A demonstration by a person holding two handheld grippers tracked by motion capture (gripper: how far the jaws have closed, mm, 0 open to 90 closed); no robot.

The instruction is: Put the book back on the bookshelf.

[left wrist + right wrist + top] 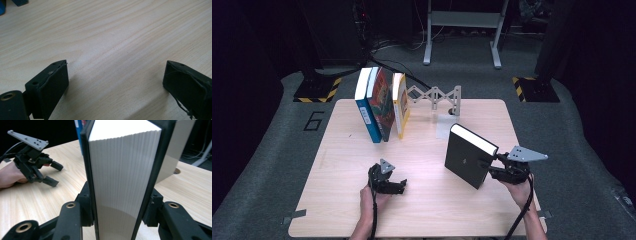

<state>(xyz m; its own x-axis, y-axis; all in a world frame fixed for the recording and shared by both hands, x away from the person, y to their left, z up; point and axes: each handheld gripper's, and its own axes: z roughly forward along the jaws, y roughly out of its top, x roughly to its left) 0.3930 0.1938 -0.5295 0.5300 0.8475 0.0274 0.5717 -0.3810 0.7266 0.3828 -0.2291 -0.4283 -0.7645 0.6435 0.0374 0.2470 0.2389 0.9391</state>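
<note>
A thick black book (468, 155) with white page edges is held upright and tilted above the table's right half, my right gripper (493, 168) shut on its lower corner. In the right gripper view the book's pages (122, 180) rise between the two jaws, which press on both covers. My left gripper (398, 185) rests low over the wooden table (422, 210) near the front middle, jaws wide apart with bare wood between them (115, 75). It also appears in the right gripper view, left gripper (56, 173), held by a hand.
Three books lean together at the back left: a blue one (366, 107), one with a colourful cover (382, 102) and a yellow one (400, 102). A grey folding bookend rack (437, 97) stands behind them. A pale sheet (443, 127) lies near the rack.
</note>
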